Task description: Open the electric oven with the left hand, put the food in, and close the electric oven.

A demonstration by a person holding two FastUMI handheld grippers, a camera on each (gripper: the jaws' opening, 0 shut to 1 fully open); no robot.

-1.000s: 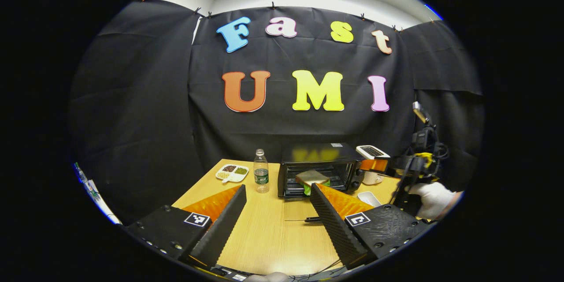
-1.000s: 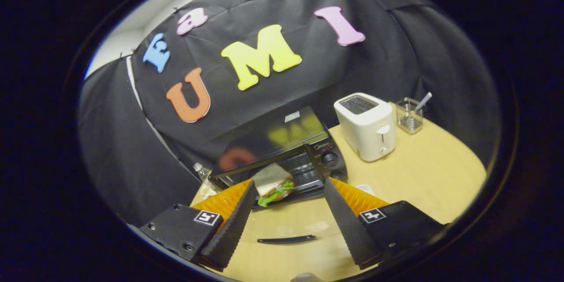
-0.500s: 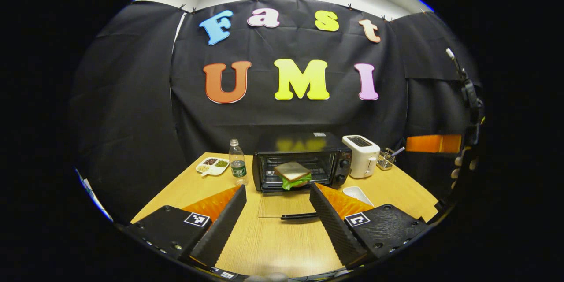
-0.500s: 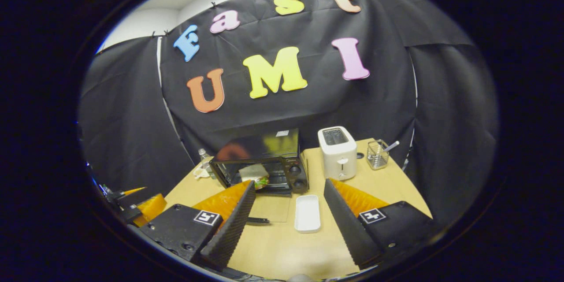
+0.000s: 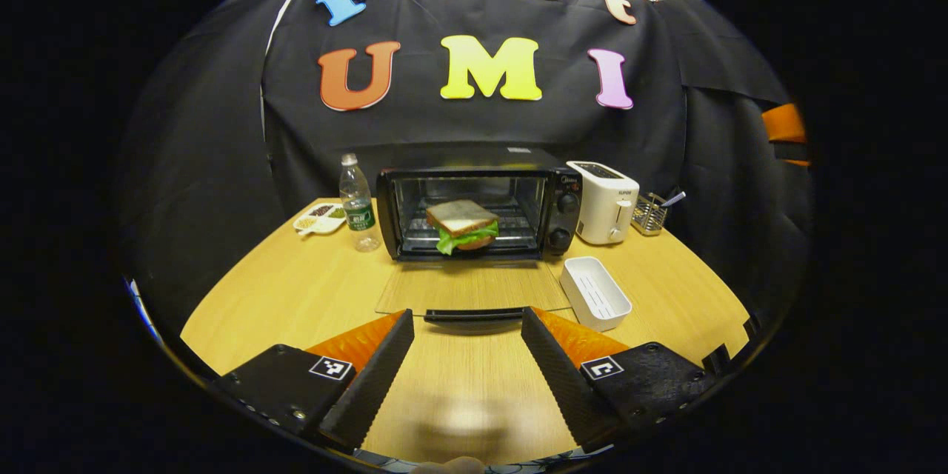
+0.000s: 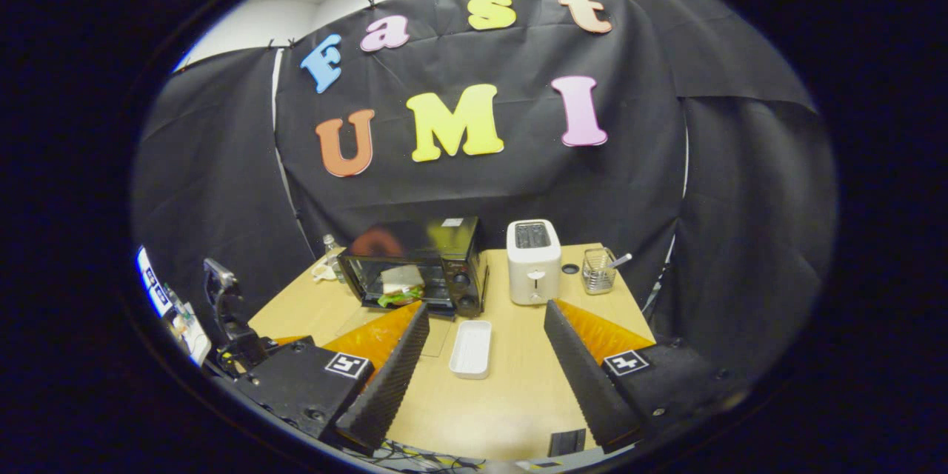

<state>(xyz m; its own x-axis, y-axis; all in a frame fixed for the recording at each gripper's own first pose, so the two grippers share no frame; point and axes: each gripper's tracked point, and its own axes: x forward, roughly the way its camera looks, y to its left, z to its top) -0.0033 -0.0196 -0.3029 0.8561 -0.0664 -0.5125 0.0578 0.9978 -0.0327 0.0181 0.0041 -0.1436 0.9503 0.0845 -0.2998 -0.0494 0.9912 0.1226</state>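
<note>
The black electric oven (image 5: 474,211) stands at the back of the wooden table with its glass door (image 5: 474,287) folded down flat. A sandwich (image 5: 463,226) with lettuce lies on the rack inside. My left gripper (image 5: 466,324) is open and holds nothing, low over the table, its fingertips just short of the door's black handle (image 5: 474,315). My right gripper (image 6: 486,309) is open with nothing between its fingers, held back and high to the right of the oven (image 6: 415,266), where the sandwich (image 6: 398,286) sits inside.
A white tray (image 5: 595,302) lies right of the open door. A white toaster (image 5: 606,200) and a wire basket (image 5: 652,212) stand further right. Left of the oven are a water bottle (image 5: 357,201) and a divided dish (image 5: 320,216).
Both grippers have drawn back from the oven, leaving the sandwich on the rack. The left one has dropped low in front of the door handle; the right one has pulled away to the right.
</note>
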